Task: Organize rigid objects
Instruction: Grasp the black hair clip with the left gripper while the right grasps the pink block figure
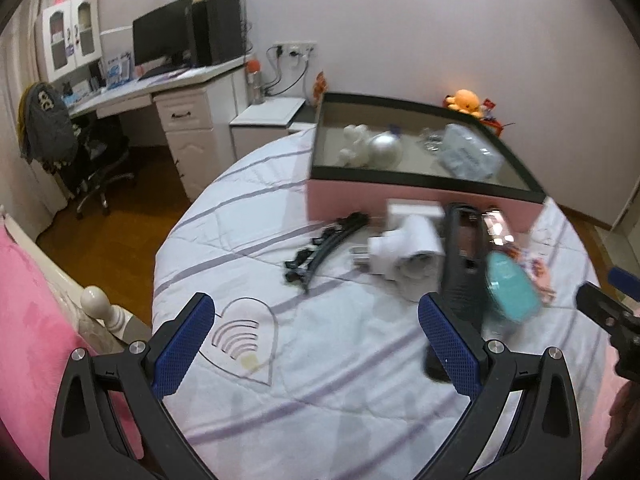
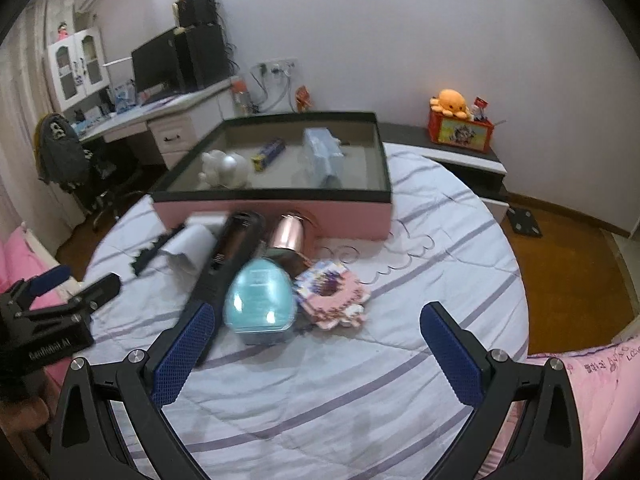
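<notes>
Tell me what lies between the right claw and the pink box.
In the right wrist view, the teal egg-shaped case lies between the right claw and the pink box, with a rose-gold bottle beyond it.

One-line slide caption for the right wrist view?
Open right tool hovers over a bed, facing a teal egg-shaped case before a pink storage box.

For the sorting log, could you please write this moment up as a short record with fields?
surface: bed quilt, white with purple stripes
container: pink box with dark rim, open
in the box: white figure, silver ball, clear packet
left on the quilt: teal egg-shaped case, long black device, rose-gold bottle, pink puzzle pieces, white adapter, black clip
left tool: open, empty
right tool: open, empty, facing the teal case
</notes>
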